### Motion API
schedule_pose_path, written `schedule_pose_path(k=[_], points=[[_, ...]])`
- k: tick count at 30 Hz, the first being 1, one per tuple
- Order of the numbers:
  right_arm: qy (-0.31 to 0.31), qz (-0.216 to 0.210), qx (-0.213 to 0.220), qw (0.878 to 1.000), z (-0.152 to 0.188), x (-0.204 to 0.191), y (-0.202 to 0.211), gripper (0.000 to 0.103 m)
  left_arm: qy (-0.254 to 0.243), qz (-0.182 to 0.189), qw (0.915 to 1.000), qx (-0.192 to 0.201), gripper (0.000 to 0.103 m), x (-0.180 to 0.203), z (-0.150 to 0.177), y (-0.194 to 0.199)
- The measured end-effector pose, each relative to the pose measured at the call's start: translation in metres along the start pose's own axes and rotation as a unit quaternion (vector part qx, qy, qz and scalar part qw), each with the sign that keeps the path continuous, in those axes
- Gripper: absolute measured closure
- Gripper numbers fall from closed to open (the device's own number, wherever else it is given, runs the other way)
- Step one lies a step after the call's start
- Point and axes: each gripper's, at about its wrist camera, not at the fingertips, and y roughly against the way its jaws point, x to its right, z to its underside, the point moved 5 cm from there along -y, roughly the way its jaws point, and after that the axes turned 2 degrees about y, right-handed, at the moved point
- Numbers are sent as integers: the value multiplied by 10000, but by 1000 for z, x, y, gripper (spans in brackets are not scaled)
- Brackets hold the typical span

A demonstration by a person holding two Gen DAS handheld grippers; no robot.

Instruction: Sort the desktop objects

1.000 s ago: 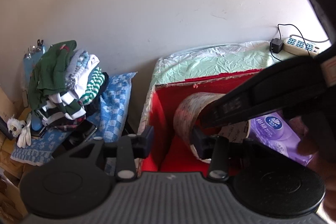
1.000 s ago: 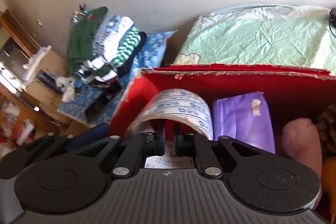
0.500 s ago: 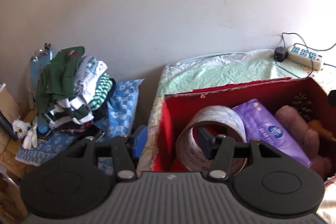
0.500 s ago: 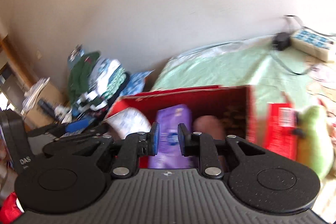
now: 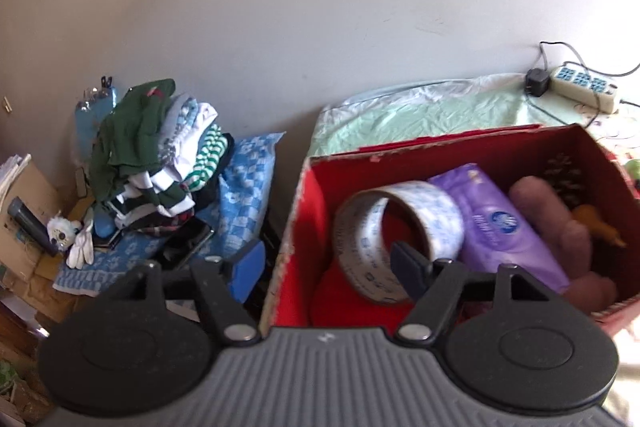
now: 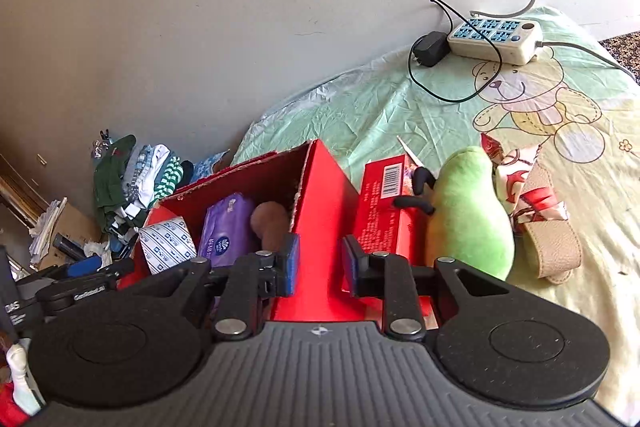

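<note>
Two grippers work at a red box (image 5: 460,155) that stands on a surface covered with a green bear-print sheet (image 6: 540,115); whether that surface is a tabletop or a bed I cannot tell. The left gripper (image 5: 328,263) has its fingers spread wide and opening further; the left finger (image 5: 248,267) hangs outside the box's left wall, the right finger (image 5: 408,267) sits inside the box, within the ring of a roll of tape (image 5: 400,227), and the pads press on nothing. The roll stands on edge at the left end of the box; beyond the right finger lie a purple tissue pack (image 5: 504,227), then a brown plush toy (image 5: 560,227), all inside the box. The right gripper (image 6: 320,263) has its fingers a little apart and opening, with nothing pinched; between them, further off, shows the box's red outer corner. Past its right finger (image 6: 354,267), outside the box, a red carton (image 6: 384,211) stands just beside a green plush toy (image 6: 468,219), and a patterned cloth (image 6: 520,179) lies beyond that. Far from the fingers a power strip (image 6: 496,35) rests against the wall; left of the box is a pile of clothes (image 5: 152,155).
</note>
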Motion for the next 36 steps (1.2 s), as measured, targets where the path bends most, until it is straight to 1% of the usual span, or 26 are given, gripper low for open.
schedule_pose_path(k=[1, 3, 4, 5, 6, 7, 8, 9, 10, 12, 14, 16, 17, 19, 22, 24, 26, 28, 31, 33, 36], points=[[9, -30, -14, 10000, -2, 3, 1, 77, 50, 93, 9999, -19, 31, 6, 0, 2], [24, -99, -81, 9999, -2, 11, 4, 77, 123, 274, 9995, -118, 36, 21, 2, 0], [36, -128, -121, 9998, -2, 14, 6, 77, 132, 315, 9992, -191, 43, 30, 3, -5], [55, -149, -160, 9997, -2, 17, 7, 77, 148, 317, 9989, -306, 53, 38, 4, -11], [86, -156, -182, 9997, -2, 19, 9, 77, 196, 350, 9982, -438, 59, 44, 5, -18], [131, -150, -186, 9996, -3, 22, 12, 77, 262, 419, 9972, -564, 67, 49, 7, -25], [170, -141, -186, 9996, -3, 24, 15, 77, 309, 429, 9966, -630, 66, 54, 8, -32], [191, -127, -182, 9996, -4, 28, 18, 77, 300, 310, 9969, -653, 67, 56, 8, -39], [188, -110, -179, 9996, -5, 32, 21, 77, 281, 162, 9972, -668, 70, 57, 7, -47], [152, -72, -189, 9997, -5, 41, 27, 77, 306, -30, 9973, -665, 69, 56, 2, -60], [108, -29, -206, 9997, -4, 50, 32, 77, 377, -98, 9975, -590, 67, 54, -8, -67], [90, 20, -208, 9997, -2, 56, 36, 76, 284, -180, 9984, -465, 67, 56, -20, -71], [76, 45, -207, 9997, -2, 58, 38, 76, 199, -183, 9987, -432, 51, 58, -25, -75], [35, 88, -200, 9998, -1, 63, 41, 76, 175, -179, 9986, -467, 32, 59, -31, -81], [-19, 121, -136, 9998, -2, 67, 44, 75, 228, 37, 9985, -503, 31, 58, -31, -76], [-48, 126, -100, 9999, -4, 69, 43, 75, 179, 8, 9989, -442, 31, 58, -28, -64], [-75, 118, -88, 9999, -6, 70, 41, 74, 159, 1, 9995, -278, 33, 60, -25, -46], [-97, 81, -118, 9999, -7, 69, 34, 73, 134, 231, 9996, -83, 33, 66, -25, -25], [-110, 30, -176, 9998, -8, 68, 25, 73, 17, 809, 9967, 71, 33, 91, -23, 5], [-48, 105, -186, 9998, -9, 69, 20, 73, -46, 1258, 9920, 122, 32, 116, -22, 21], [163, 419, -139, 9989, -13, 73, 17, 73, -202, 1781, 9835, 239, 30, 160, -20, 42]])
